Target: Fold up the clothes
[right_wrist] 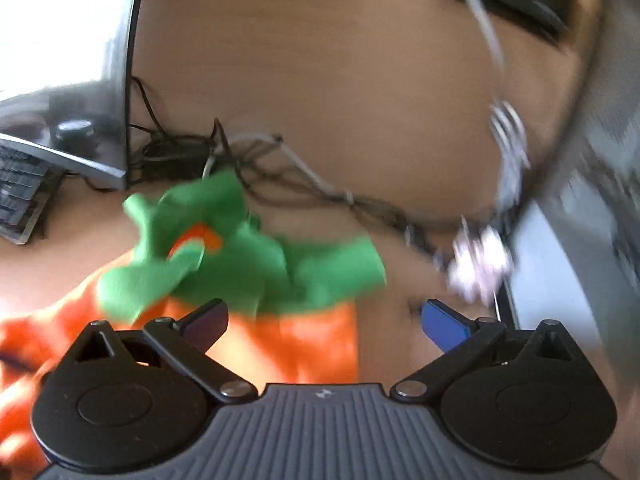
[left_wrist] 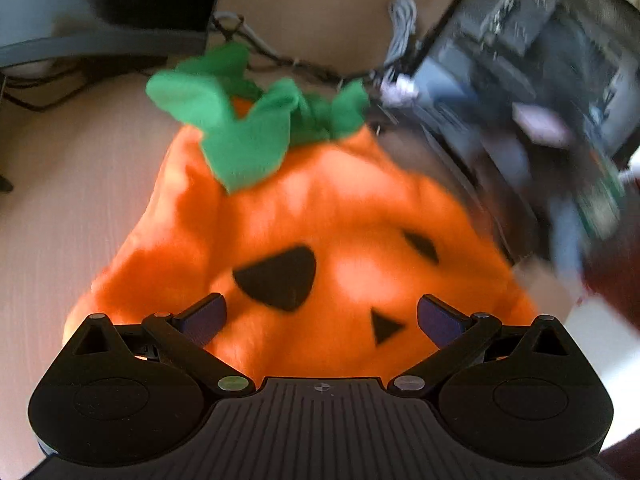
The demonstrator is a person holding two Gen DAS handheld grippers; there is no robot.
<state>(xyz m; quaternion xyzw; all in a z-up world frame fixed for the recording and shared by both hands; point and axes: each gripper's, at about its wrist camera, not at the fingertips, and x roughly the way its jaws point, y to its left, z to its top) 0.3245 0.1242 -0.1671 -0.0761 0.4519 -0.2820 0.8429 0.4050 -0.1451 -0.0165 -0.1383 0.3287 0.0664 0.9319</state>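
Note:
An orange pumpkin costume (left_wrist: 304,216) with black face patches and a green leafy collar (left_wrist: 248,120) lies on a pale wooden table (left_wrist: 60,208). My left gripper (left_wrist: 320,316) is open and hovers over the costume's lower part, near the black eyes. My right gripper (right_wrist: 324,320) is open above the costume's (right_wrist: 288,344) upper right corner, just below the green collar (right_wrist: 240,264). Neither gripper holds cloth. Both views are blurred.
A tangle of dark and white cables (right_wrist: 280,176) lies on the table behind the collar. A monitor (right_wrist: 68,60) and a keyboard (right_wrist: 20,196) stand at the left. A dark box with blurred electronics (left_wrist: 520,100) stands at the right.

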